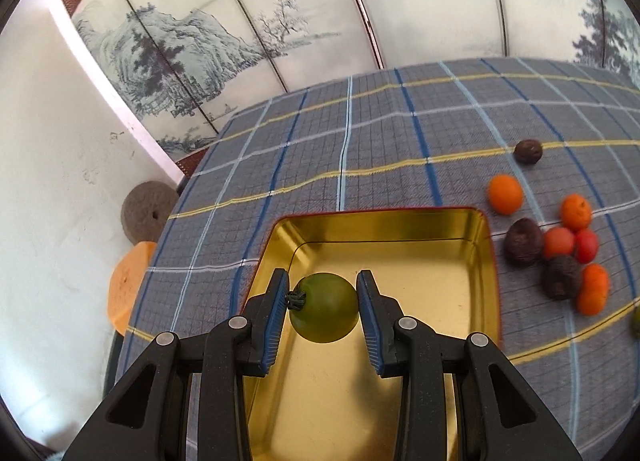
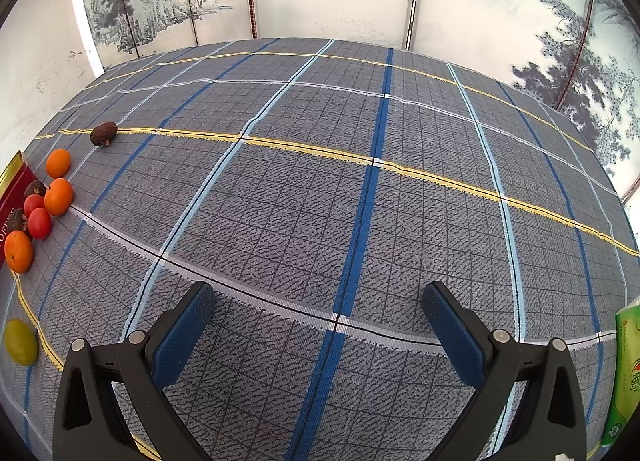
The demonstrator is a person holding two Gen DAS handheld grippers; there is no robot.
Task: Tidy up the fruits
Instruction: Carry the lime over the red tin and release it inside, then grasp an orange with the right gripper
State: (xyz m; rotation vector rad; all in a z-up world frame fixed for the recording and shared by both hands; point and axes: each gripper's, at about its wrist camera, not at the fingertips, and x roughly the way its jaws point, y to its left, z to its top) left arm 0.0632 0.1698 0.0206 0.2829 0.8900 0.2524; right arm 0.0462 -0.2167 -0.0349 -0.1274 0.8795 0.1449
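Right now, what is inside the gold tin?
Only a green tomato, between the left gripper pads. The gold tin floor near the camera is partly covered by the gripper.

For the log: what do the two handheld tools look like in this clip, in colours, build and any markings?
Both look alike. The left tool and right tool each have matte black plastic linkage arms with triangular cut-outs and round silver pivot pins. Each finger ends in a flat blue pad with a fine ribbed or dimpled texture. No cables, labels, sleeves or hands show in either view.
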